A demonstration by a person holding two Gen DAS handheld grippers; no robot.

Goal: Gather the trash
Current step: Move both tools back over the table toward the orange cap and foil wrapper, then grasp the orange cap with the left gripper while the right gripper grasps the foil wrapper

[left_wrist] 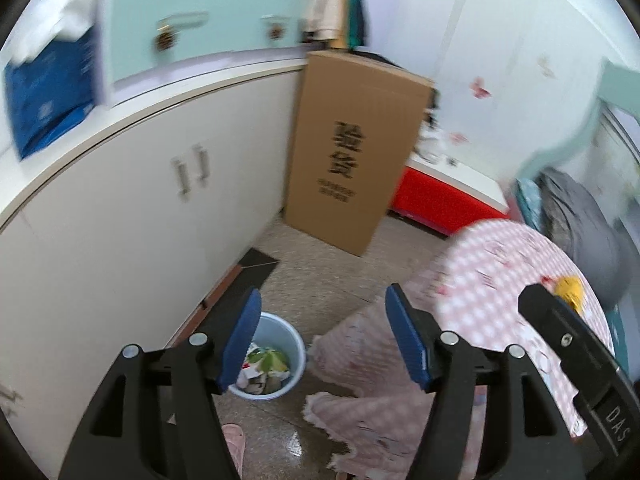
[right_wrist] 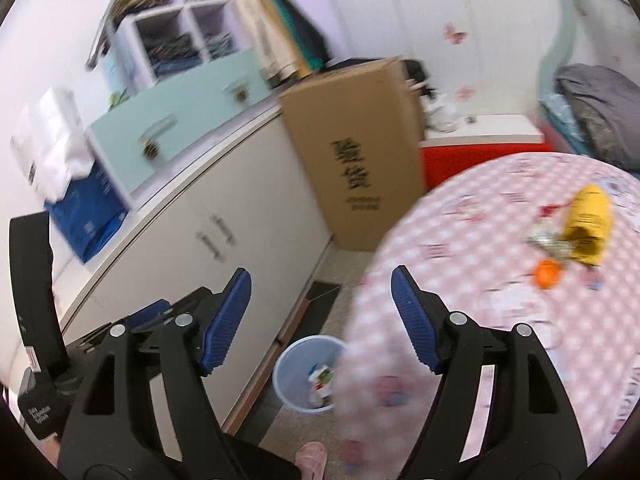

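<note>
Item 1: trash, on round table (right_wrist: 460, 216) w/ pink check cloth, toward far right edge of tabletop. Consists of yellow packet (right_wrist: 588, 224), crumpled clear wrapper (right_wrist: 550, 242) touching its near side, orange cap (right_wrist: 547, 274) just beside on the near side, small red scrap (right_wrist: 550, 211) at far side; blur hides finer detail. Handling, est.: packet looks light, soft, crushable – take across its narrow middle, mild squeeze; wrapper thin, slippery, prob. springs back, so pinch a bunched fold, not a flat face; cap small, stiff, likely to roll or skid on cloth – take across its width from above. Nothing looks fragile or heavy. Item 2: bin (left_wrist: 276, 356), pale blue, on floor betw. white cabinet (left_wrist: 132, 216) and the table's hanging cloth edge; already holds paper and green scraps, not full. Item 3: left gripper (left_wrist: 320, 340), blue pads spread wide, nothing betw. them, touching nothing; aimed down over bin and floor. Item 4: right gripper (right_wrist: 322, 320), pads likewise spread wide, empty, no contact; near left edge of tabletop lies under it, trash well apart to the right. Misc.: cardboard box (left_wrist: 352, 152) upright at end of cabinet; pink slipper (right_wrist: 312, 460) on floor at bottom.
</note>
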